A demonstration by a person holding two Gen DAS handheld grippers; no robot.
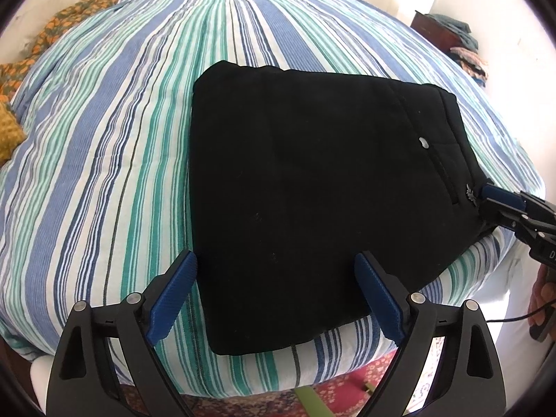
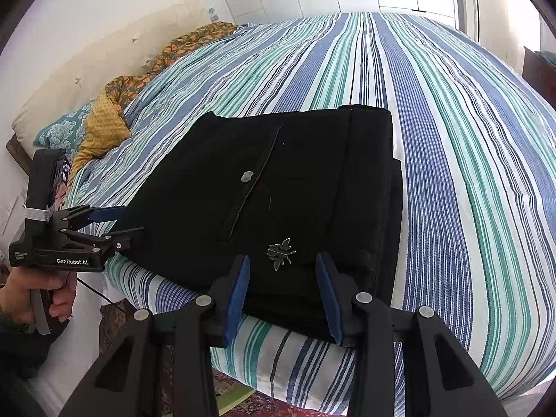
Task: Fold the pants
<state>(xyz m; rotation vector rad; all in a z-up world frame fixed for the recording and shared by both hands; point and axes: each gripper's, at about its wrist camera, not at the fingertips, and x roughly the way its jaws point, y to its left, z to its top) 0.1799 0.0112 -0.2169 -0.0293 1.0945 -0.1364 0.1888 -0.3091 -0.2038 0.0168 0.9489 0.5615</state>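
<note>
Black pants [image 1: 312, 187] lie folded into a compact stack near the front edge of the striped bed; they also show in the right wrist view [image 2: 278, 194], with a silver button [image 2: 247, 176] and a small metal insect emblem [image 2: 280, 253] on top. My left gripper [image 1: 274, 292] is open, its blue pads straddling the near left corner of the stack just above it. My right gripper [image 2: 282, 293] is open at the waistband corner, holding nothing. The right gripper also shows in the left wrist view [image 1: 500, 205], and the left gripper in the right wrist view [image 2: 121, 222].
The bed's striped blue, green and white cover [image 1: 104, 160] stretches away behind the pants. Orange patterned bedding and pillows [image 2: 114, 111] lie at the headboard side. A dark cabinet with stacked clothes [image 1: 451, 38] stands at the far right. A patterned rug [image 1: 347, 392] lies below the bed edge.
</note>
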